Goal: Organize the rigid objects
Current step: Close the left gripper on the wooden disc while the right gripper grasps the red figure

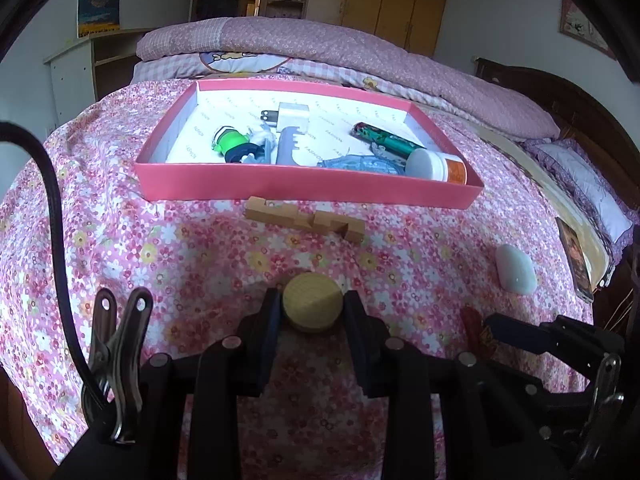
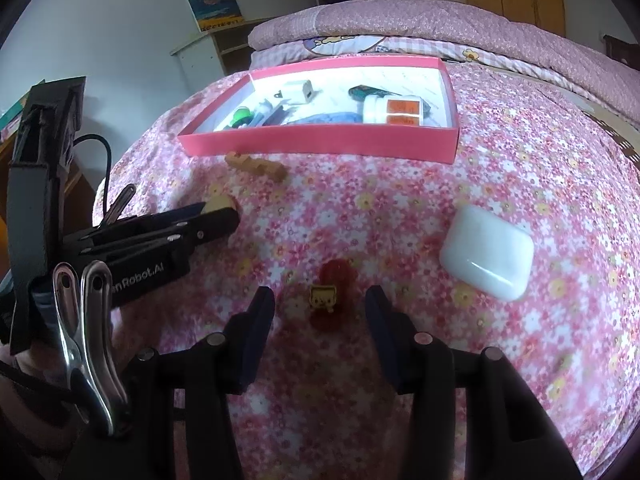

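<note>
A round wooden knob [image 1: 313, 303] rests on the flowered bedspread with my left gripper [image 1: 313, 306] shut on it, one pad pressing each side; it also peeks out past the left gripper [image 2: 224, 216] in the right wrist view. My right gripper [image 2: 320, 304] is open, with a small red toy with a yellow face [image 2: 332, 298] lying between its fingers, untouched. A notched wooden block [image 1: 304, 220] lies just in front of the pink box [image 1: 304, 186]. The box holds a white charger [image 1: 294, 116], a green toy [image 1: 228, 140], a green tube [image 1: 384, 138] and a white jar [image 1: 436, 166].
A white rounded case [image 2: 486, 258] lies on the bedspread right of the red toy. A folded pink quilt [image 1: 320, 40] lies behind the box. A book [image 1: 576, 260] and a pillow [image 1: 588, 192] are at the bed's right edge by the dark headboard.
</note>
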Action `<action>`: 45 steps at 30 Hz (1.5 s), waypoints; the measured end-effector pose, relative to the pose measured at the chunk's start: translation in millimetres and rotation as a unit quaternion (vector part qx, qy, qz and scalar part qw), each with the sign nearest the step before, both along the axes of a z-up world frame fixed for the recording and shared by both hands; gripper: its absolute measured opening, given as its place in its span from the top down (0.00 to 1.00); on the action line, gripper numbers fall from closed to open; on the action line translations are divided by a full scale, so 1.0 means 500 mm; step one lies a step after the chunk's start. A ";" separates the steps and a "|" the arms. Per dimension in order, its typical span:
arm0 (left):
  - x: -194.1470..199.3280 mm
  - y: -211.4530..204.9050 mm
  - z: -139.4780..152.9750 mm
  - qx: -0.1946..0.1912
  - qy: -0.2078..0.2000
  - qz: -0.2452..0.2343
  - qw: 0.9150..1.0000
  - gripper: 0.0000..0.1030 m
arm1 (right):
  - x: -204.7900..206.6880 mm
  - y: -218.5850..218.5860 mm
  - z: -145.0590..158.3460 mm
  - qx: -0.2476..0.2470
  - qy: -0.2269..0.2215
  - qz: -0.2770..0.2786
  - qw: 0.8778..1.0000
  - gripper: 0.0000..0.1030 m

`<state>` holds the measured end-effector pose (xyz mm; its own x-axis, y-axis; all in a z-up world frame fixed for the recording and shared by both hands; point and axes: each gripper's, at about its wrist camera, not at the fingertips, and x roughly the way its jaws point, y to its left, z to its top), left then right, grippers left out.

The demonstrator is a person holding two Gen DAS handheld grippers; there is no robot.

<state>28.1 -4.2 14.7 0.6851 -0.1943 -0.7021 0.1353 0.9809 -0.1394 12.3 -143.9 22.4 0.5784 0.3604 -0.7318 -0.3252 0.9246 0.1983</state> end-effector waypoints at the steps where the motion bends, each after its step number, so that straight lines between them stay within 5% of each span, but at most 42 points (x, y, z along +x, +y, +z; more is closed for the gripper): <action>1: 0.000 0.000 0.000 0.000 0.000 0.000 1.000 0.68 | 0.000 0.000 -0.001 0.000 -0.001 -0.001 1.000 0.52; 12: -0.001 0.000 -0.001 0.000 0.000 0.000 1.000 0.68 | -0.010 0.008 -0.007 -0.051 -0.028 -0.016 0.998 0.79; 45: 0.015 0.022 0.073 0.013 -0.029 0.025 0.999 0.68 | -0.020 -0.002 0.001 0.020 -0.029 0.014 0.999 0.79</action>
